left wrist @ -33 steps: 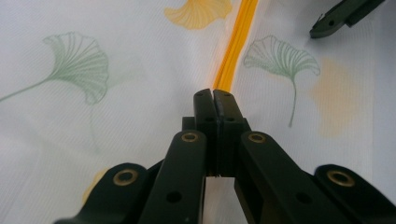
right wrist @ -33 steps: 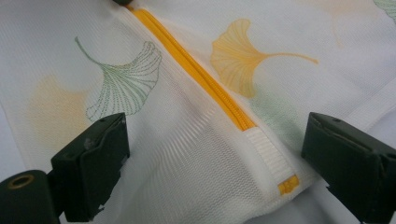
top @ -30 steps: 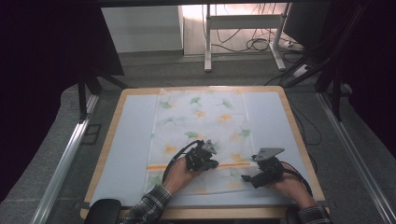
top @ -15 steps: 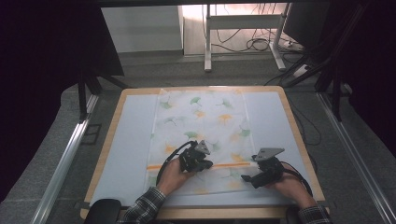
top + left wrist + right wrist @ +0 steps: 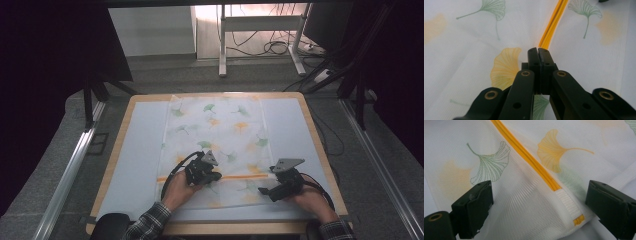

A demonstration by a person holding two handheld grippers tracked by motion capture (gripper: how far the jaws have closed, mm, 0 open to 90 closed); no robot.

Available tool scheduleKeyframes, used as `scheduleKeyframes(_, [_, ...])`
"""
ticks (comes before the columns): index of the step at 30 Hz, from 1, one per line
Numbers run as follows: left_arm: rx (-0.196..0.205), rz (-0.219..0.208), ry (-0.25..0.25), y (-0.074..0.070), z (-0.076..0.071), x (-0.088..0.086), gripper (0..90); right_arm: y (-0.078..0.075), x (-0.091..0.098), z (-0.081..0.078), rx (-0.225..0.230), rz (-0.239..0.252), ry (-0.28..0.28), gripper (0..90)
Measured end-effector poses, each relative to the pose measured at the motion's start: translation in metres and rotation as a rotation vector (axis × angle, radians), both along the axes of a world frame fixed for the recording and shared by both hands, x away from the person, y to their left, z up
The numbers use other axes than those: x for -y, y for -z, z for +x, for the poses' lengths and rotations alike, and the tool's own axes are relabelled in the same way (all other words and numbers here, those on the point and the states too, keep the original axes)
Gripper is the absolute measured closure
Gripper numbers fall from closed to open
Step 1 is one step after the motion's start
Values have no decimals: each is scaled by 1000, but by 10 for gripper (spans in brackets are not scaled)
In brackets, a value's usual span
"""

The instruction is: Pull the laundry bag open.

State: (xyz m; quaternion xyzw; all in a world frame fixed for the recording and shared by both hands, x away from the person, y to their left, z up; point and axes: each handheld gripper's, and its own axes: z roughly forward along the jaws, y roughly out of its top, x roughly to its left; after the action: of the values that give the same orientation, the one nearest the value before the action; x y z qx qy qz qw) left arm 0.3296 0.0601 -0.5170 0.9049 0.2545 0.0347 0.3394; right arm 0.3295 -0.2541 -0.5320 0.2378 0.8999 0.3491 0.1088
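A white mesh laundry bag [image 5: 215,145] printed with green and orange ginkgo leaves lies flat in the middle of a pale blue table [image 5: 137,150] with a wooden rim, seen from the high view. An orange zipper [image 5: 240,176] runs across the bag near the edge closest to the person.

The left hand-held gripper [image 5: 209,176] rests on the bag at the zipper line, roughly at the middle of the bag's width. In the left gripper view its two black jaws are pressed together, tips meeting right at the near end of the orange zipper [image 5: 552,23], where the zipper splits into two lines running away from them. Whether the zipper's pull is pinched between the tips cannot be told, since the tips hide that spot.

The right hand-held gripper [image 5: 272,190] sits at the bag's right side, near the zipper's end. In the right gripper view its jaws stand wide apart, one on each side of the zipper's closed end [image 5: 554,186], where a white ribbed tab [image 5: 567,205] with a small orange mark finishes the zipper. The mesh lies between the jaws without being squeezed.

The person's sleeves, in a plaid pattern, enter from the bottom of the high view, and a cable loops from each hand-held gripper.
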Motion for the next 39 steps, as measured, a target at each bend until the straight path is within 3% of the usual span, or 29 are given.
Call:
scheduleKeyframes(25, [8,1,-24,-1,-7,-18,900,0,0,0,1,2,1,74])
scheduleKeyframes(39, [-7,-6,-45,1,-11,-29,900,0,0,0,0,2,1,74])
